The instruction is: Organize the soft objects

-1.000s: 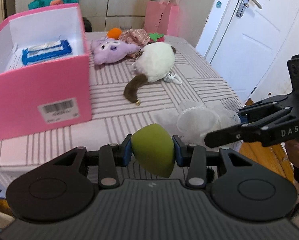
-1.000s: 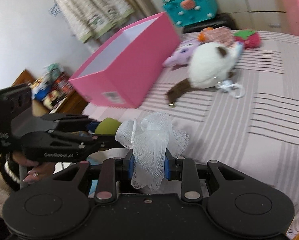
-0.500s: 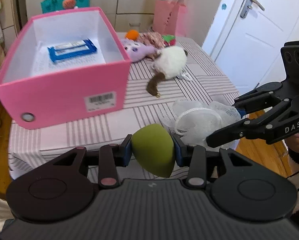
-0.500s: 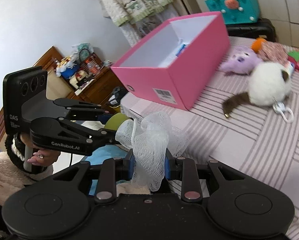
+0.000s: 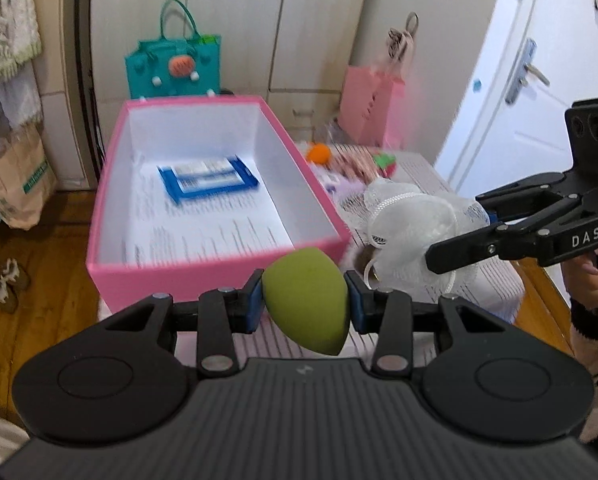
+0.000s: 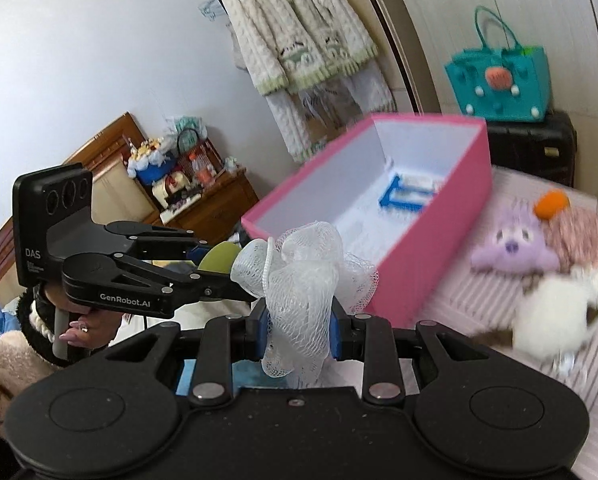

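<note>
The sponge (image 5: 305, 300) and loofah (image 6: 303, 280), each clamped in a gripper (image 5: 305, 306) (image 6: 299, 338), are being raised. The box (image 5: 219, 276) is now being overlooked, so dropping is likely being prepared.

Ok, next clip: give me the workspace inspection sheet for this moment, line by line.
Surface: table under a striped pink-and-white cloth, motion-blurred.
Job's things: green teardrop makeup sponge and white mesh bath pouf, both in grippers; open pink cardboard box holding a blue-edged flat packet and printed paper.
Clutter: purple plush toy, white plush with a brown tail, orange ball, patterned fabric pieces behind them.
Grippers: left gripper shut on the sponge; right gripper shut on the pouf.
Cables: nothing seen.
Surroundings: teal tote bag, pink gift bag, white door, hanging knit cardigan, wooden floor.
</note>
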`<state>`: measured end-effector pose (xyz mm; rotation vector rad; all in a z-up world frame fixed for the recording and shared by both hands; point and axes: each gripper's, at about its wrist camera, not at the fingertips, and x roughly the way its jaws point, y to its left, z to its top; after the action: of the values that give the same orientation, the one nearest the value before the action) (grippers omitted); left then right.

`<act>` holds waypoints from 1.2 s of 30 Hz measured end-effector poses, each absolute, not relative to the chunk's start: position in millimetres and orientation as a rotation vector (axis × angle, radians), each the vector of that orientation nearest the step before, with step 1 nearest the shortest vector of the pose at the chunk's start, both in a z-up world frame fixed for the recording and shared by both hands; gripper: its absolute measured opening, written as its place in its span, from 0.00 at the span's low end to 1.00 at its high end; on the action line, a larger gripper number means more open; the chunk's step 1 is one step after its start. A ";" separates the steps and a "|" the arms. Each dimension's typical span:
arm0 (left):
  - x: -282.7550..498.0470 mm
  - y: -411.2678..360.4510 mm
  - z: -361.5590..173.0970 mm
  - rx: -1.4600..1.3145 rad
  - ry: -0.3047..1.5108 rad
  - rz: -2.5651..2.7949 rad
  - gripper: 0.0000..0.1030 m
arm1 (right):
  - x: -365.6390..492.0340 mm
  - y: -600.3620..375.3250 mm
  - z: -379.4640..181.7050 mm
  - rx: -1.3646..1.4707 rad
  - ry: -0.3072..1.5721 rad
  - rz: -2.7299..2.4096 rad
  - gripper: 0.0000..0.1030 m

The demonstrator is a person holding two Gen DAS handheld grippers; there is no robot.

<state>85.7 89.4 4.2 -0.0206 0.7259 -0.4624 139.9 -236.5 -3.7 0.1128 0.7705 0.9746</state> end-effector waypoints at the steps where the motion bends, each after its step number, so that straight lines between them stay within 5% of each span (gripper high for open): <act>1: 90.9 92.0 7.4 -0.021 0.716 -0.455 0.39 | 144.0 -234.0 -1.6 0.109 0.758 0.974 0.32; 14: 201.0 99.7 0.6 0.002 0.654 -0.346 0.39 | 219.7 -180.3 11.8 -0.054 0.584 0.856 0.33; 36: 314.3 78.7 -31.0 0.242 0.764 -0.201 0.43 | 329.7 -105.4 -29.1 -0.354 0.656 0.592 0.39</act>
<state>314.3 78.7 -31.0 0.2416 0.7636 -0.2014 329.7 -105.4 -29.1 -0.3545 0.6555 0.5919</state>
